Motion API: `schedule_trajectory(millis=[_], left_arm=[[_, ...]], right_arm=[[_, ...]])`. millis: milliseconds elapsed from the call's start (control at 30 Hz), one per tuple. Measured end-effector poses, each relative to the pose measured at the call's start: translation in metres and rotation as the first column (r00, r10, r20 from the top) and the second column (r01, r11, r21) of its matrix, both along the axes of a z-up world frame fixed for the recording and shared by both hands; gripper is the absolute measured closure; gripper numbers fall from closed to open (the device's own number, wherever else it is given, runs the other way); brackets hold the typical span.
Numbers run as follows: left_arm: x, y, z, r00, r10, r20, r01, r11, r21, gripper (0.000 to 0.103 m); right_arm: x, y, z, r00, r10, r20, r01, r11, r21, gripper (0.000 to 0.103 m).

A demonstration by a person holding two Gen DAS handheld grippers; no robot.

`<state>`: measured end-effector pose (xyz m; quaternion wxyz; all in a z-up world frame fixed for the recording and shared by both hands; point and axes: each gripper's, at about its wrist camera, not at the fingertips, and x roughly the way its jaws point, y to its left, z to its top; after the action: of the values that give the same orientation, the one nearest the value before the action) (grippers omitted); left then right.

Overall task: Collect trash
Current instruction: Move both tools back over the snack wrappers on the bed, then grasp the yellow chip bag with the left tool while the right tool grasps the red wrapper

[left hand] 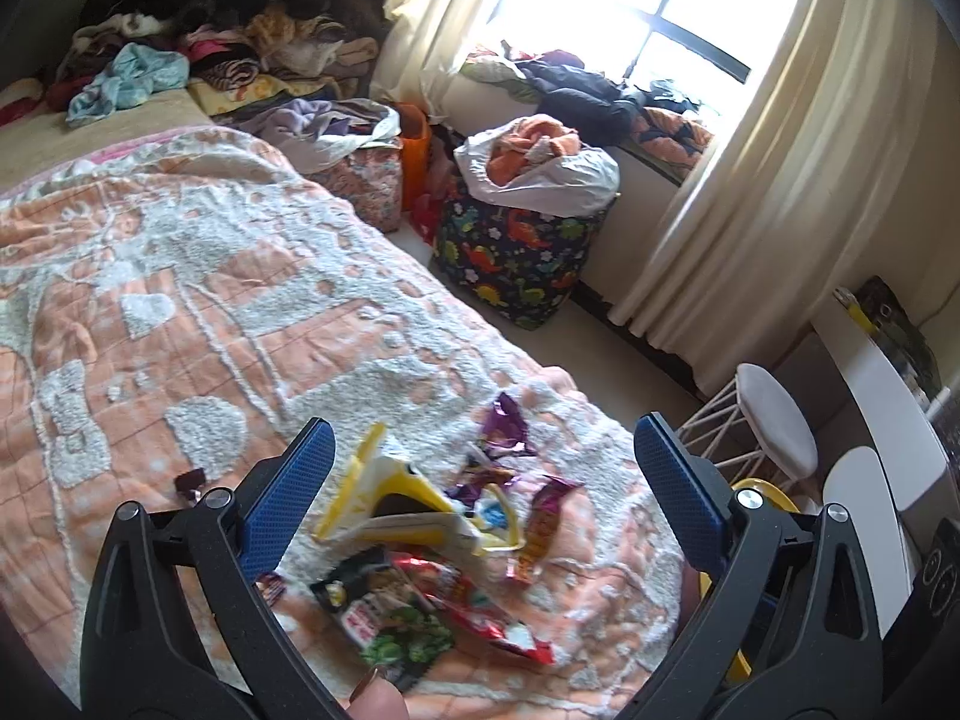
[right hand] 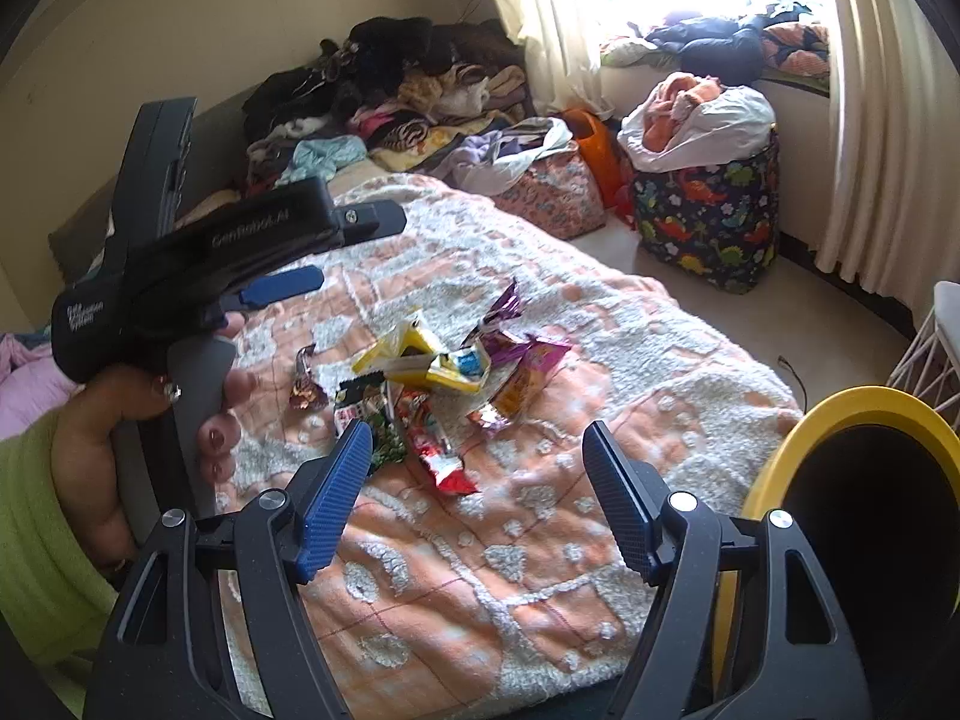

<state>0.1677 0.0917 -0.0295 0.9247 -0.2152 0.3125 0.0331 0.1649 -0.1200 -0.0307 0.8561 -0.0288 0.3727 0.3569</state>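
We're over the bed (right hand: 480, 570), w/ its orange-and-white textured blanket, and the trash sits in one loose cluster near the bed's foot-end corner. Left gripper (left hand: 480, 468) has jaws spread wide, nothing between the pads; it hangs above the cluster, not touching any wrapper. Right gripper (right hand: 474, 468) likewise has jaws well apart and empty, its tips short of the pile. In the right wrist view the left gripper shows from the side, held by a hand (right hand: 120, 420) in a green sleeve (right hand: 30, 510), to the left of the pile. The pile: a yellow-and-white packet (left hand: 396, 510) in the middle, a purple foil wrapper (left hand: 507, 426) beyond it, a maroon-and-orange wrapper (left hand: 540, 528) to its right, a red snack bag (left hand: 480, 606) and a black-and-green bag (left hand: 384, 618) nearest us; these overlap or touch. One small dark candy wrapper (right hand: 306, 384) lies apart, just left of the cluster. A yellow-rimmed bin (right hand: 852, 480) w/ dark interior stands beside the bed at the right, near the right gripper. Beyond: a dinosaur-print bag (right hand: 708, 222) stuffed w/ clothes on the floor by the curtain (right hand: 870, 120), a floral bag (right hand: 552, 192) against the bed's side, and a clothes heap (right hand: 390, 90) at the bed's far end. A white stool (left hand: 774, 420) stands by the wall.
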Motion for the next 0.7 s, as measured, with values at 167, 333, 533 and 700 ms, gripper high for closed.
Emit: schedule_trajectory(millis=[167, 333, 533, 700], left_arm=[[0.004, 0.023, -0.014, 0.998, 0.045, -0.048, -0.046, 0.999, -0.009, 0.011], [0.006, 0.04, -0.033, 0.993, 0.065, -0.098, -0.068, 0.997, -0.026, 0.011], [0.012, 0.044, -0.053, 0.987, 0.037, -0.156, -0.046, 0.998, -0.053, 0.018], [0.018, 0.045, -0.064, 0.983, 0.023, -0.18, -0.04, 0.995, -0.087, 0.023]], right_arm=[[0.004, 0.014, -0.013, 0.998, 0.04, -0.046, -0.041, 0.999, -0.015, 0.033], [0.008, 0.029, -0.025, 0.995, 0.073, -0.071, -0.076, 0.996, -0.038, 0.033], [0.018, 0.044, -0.041, 0.99, 0.098, -0.103, -0.104, 0.993, -0.056, 0.037], [0.024, 0.056, -0.053, 0.984, 0.118, -0.131, -0.129, 0.988, -0.081, 0.044]])
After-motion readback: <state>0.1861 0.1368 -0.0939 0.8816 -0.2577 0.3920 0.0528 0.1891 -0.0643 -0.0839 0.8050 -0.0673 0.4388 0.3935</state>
